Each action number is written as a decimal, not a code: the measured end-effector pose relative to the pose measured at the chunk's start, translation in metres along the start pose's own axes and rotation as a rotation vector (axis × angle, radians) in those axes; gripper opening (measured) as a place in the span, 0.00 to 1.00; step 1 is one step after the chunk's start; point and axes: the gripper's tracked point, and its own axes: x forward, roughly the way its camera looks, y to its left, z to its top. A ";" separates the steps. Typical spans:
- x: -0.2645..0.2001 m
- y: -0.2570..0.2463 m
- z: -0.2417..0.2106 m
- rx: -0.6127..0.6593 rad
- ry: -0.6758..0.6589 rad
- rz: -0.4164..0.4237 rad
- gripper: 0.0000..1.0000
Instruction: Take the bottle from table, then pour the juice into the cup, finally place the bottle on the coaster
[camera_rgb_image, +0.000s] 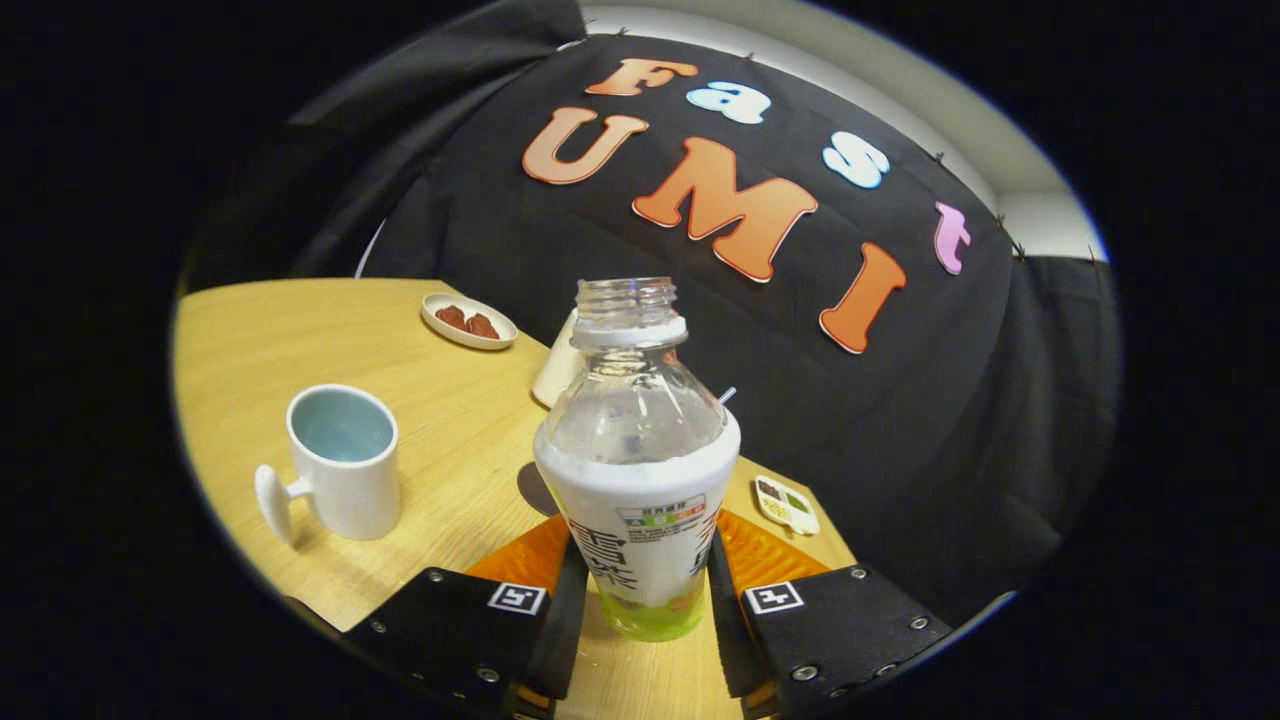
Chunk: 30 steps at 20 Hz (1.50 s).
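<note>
Between the fingers of the gripper (640, 600) stands the bottle (638, 470), uncapped, its long axis upright with the neck at twelve o'clock; both fingers press its labelled sides, so the grip looks closed on it; whether its base rests on the table (440, 420) I cannot tell; the cup (340, 462) sits at ten o'clock from the bottle, well apart, mouth up; beyond, a small dish (468, 320) lies at eleven; a pour likely means tilting leftward.

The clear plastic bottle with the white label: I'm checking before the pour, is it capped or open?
Open: the clear plastic bottle between the gripper fingers shows bare neck threads, no cap.
</note>
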 end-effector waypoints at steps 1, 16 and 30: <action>0.002 0.001 0.001 -0.046 0.005 -0.010 0.58; 0.006 0.024 0.033 -0.575 -0.116 -0.124 0.58; 0.005 0.025 0.047 -0.875 -0.211 -0.209 0.58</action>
